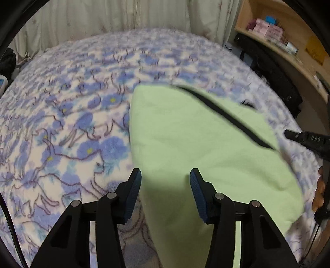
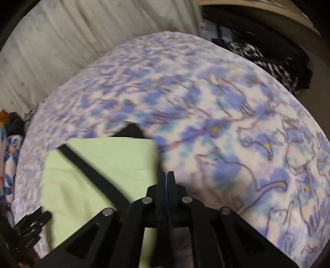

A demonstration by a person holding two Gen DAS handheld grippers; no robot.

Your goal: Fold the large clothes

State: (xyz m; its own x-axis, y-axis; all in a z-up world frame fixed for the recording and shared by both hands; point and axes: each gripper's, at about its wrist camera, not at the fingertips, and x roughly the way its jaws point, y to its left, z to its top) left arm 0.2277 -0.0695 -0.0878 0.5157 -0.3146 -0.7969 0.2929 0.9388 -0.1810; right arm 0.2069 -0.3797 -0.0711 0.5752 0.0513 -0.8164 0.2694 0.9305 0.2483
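Observation:
A light green garment [image 1: 198,148] with a black strip along it lies folded on the bed. My left gripper [image 1: 166,175] is open above its near left edge, holding nothing. The right gripper [image 1: 303,138] shows at the right edge of the left wrist view, beside the garment. In the right wrist view the garment [image 2: 99,175] lies at the lower left, with the black strip [image 2: 92,177] crossing it. My right gripper [image 2: 167,175] has its jaws shut together at the garment's right edge; no cloth shows between them.
The bed is covered by a fleece blanket [image 1: 68,127] with blue flowers and cat outlines. Pale curtains [image 1: 103,18] hang behind it. A wooden shelf [image 1: 288,41] with boxes and dark bags [image 1: 274,78] stands at the right. The left gripper [image 2: 28,228] shows at the lower left of the right wrist view.

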